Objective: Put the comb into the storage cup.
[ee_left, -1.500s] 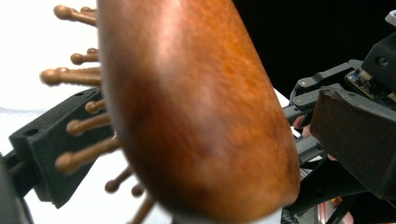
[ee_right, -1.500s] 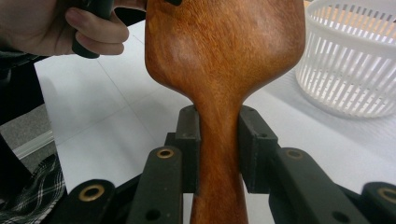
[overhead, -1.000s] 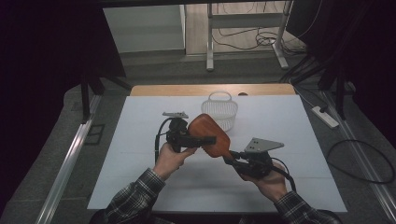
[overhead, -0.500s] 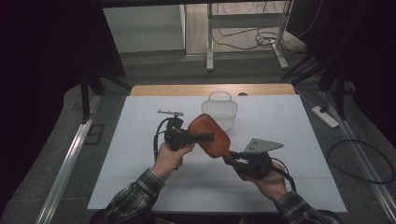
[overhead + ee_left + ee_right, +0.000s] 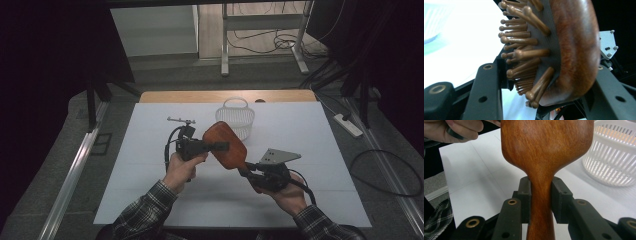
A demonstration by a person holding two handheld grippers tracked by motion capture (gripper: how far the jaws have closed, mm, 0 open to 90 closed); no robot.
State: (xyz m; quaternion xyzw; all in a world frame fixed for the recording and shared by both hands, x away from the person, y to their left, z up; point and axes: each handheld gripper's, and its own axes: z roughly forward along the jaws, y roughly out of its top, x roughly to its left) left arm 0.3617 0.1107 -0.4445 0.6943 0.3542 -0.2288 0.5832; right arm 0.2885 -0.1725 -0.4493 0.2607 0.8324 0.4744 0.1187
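Note:
A wooden paddle hairbrush [image 5: 232,156] hangs above the white table [image 5: 310,130], wooden back up. My right gripper [image 5: 247,171] is shut on its handle; in the right gripper view both pads press the narrow neck [image 5: 541,195] of the hairbrush [image 5: 546,145]. My left gripper [image 5: 221,146] comes in from the left and holds the brush head. Its jaws have just been closing: one jaw meets the wooden back [image 5: 579,50], the other the round-tipped bristles [image 5: 524,53], with my left gripper [image 5: 544,70] shut around the head.
A white slotted basket [image 5: 235,117] with a handle stands on the table just behind the brush, seen close at the right in the right gripper view [image 5: 614,157]. A power strip [image 5: 350,126] lies on the floor to the right. Cables trail from both grippers.
The left gripper's jaws have drawn in on the brush head. Both hands and the brush have stayed where they were.

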